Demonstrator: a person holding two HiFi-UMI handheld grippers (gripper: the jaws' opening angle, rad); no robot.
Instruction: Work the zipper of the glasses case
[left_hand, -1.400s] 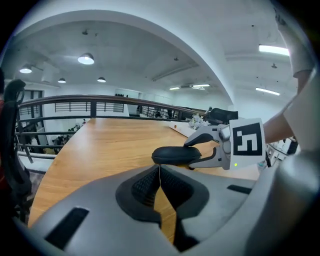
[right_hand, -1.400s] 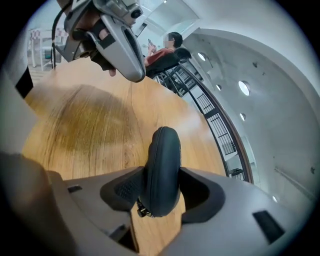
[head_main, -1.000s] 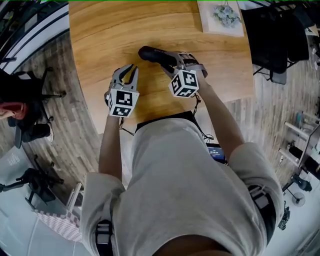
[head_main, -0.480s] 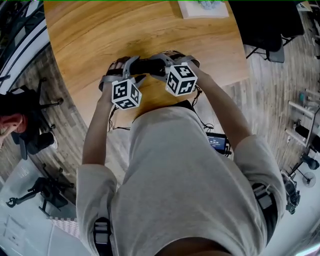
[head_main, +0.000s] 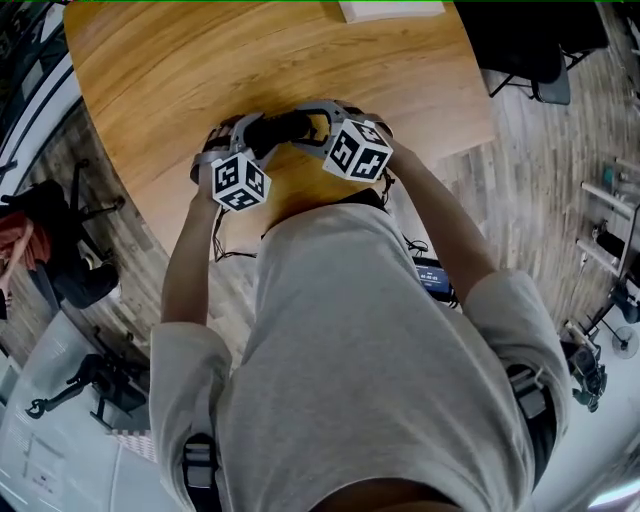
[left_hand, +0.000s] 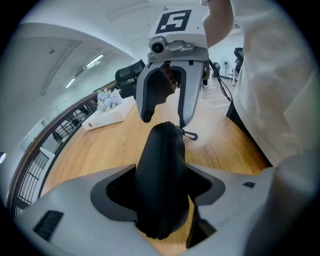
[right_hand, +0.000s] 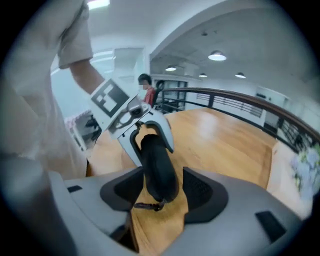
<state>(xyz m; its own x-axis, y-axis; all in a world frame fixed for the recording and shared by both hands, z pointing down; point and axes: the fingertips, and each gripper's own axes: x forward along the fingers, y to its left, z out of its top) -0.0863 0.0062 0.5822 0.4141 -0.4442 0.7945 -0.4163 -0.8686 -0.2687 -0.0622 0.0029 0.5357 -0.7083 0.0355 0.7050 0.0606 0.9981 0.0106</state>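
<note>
Tabletop (head_main: 200, 80), near edge | right tool (right_hand: 162, 190) pinches glasses case (head_main: 280, 128) | left tool (left_hand: 162, 192) just closed onto it

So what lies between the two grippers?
A black glasses case bridges the left gripper and right gripper, as the head view shows. The left gripper's fingers have just been closing, with one end of the case between them.

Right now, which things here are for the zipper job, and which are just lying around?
For the job: case, zipper, table.
Lying about: white box, chair.
</note>
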